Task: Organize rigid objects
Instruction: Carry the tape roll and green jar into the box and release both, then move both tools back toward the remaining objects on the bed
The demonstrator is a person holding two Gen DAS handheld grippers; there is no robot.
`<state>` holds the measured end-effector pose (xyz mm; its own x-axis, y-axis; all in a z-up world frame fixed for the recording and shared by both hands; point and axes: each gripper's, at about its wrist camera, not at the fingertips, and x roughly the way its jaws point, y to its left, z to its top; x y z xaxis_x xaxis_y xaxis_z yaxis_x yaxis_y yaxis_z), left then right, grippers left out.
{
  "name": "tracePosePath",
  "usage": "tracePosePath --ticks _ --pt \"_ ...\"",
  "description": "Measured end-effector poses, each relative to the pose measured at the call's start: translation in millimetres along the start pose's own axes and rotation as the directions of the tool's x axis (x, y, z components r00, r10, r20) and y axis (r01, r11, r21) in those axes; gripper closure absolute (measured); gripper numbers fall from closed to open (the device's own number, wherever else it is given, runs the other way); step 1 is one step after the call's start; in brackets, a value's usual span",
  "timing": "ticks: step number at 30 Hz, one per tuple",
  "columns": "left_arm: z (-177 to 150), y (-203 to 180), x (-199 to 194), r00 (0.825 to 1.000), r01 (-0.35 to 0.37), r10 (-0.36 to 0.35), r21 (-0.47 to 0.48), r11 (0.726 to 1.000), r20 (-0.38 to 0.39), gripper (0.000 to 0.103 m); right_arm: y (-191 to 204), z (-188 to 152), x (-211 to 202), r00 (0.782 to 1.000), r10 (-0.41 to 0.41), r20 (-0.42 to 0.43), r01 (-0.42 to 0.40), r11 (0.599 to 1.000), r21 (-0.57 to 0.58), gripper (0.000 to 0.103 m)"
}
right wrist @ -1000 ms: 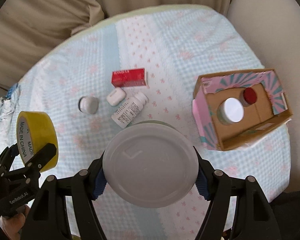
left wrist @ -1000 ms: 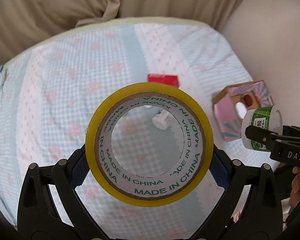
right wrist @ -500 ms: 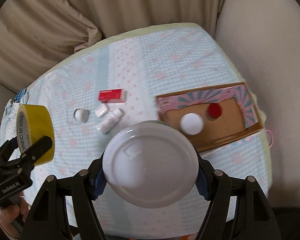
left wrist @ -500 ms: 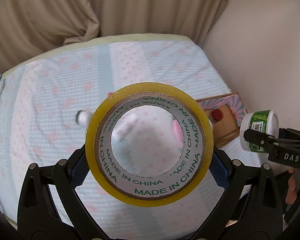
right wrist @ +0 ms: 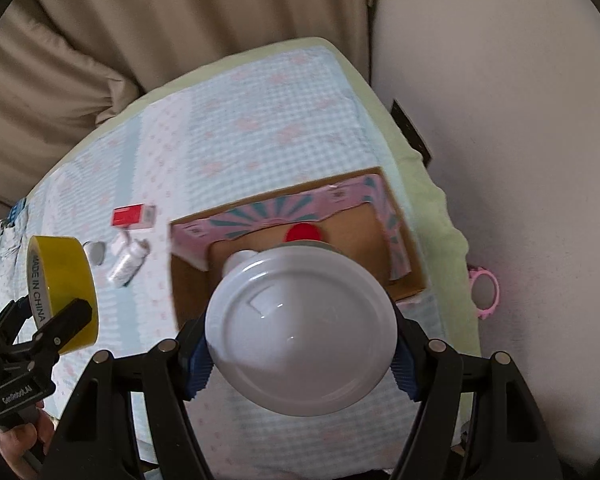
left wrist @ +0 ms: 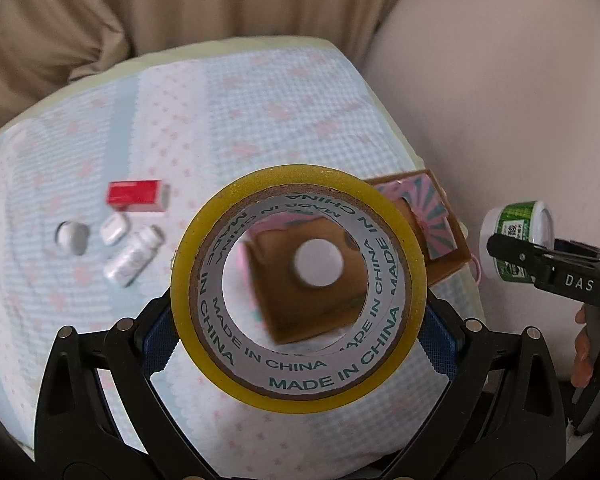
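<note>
The tape roll (left wrist: 298, 290) has a glossy yellow rim and a printed paper core. The jar's lid (right wrist: 302, 330) is smooth, shiny white plastic. The box (right wrist: 396, 240) is matt brown cardboard on a textured woven cloth (right wrist: 280, 120).

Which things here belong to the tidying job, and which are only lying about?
Job: tape roll in left gripper; white jar in right gripper; cardboard box.
Lying about: pink ring; curtain.

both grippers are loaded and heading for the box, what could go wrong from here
The white jar fills the right wrist view and hides much of the cardboard box, so it may land on the red cap or white lid already inside. The tape roll could roll out of the left gripper, being pinched only at its rim.
</note>
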<state>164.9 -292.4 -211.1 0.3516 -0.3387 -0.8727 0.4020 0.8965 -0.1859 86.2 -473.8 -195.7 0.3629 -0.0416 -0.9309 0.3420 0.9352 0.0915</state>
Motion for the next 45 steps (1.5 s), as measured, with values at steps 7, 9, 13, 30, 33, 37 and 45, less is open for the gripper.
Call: tracePosePath --ticks 7,9,13,30,33,37,45 --pt "29 -42 76 0.996 0.006 -0.001 0.063 0.998 -0.089 0.006 -44 22 49 1.0 -0.012 -0.028 0.011 1.0 -0.017 0.035" --pt "35 -51 100 0.993 0.002 0.008 0.085 0.996 -0.116 0.006 -52 25 62 0.999 -0.015 -0.04 0.014 0.999 -0.028 0.035" --pt "40 -59 140 0.985 -0.002 0.023 0.123 0.992 -0.169 0.006 -62 25 91 0.997 -0.027 -0.071 0.023 0.998 -0.055 0.035" --pt "29 -44 215 0.939 -0.022 0.063 0.126 0.992 -0.338 0.0 -54 12 163 0.993 0.003 -0.117 -0.024 0.984 -0.178 0.026" --pt "33 -42 200 0.953 -0.019 0.055 0.121 0.992 -0.299 0.0 -53 11 147 0.999 0.016 -0.033 -0.022 0.979 -0.204 0.0" --pt "33 -39 185 0.96 -0.019 0.052 0.125 0.992 -0.273 0.0 -55 9 137 0.999 0.025 -0.022 -0.029 0.978 -0.207 0.0" --pt "28 -36 158 0.97 -0.034 0.065 0.134 0.99 -0.234 0.0 -56 6 121 1.0 0.017 -0.005 -0.018 0.986 -0.164 0.0"
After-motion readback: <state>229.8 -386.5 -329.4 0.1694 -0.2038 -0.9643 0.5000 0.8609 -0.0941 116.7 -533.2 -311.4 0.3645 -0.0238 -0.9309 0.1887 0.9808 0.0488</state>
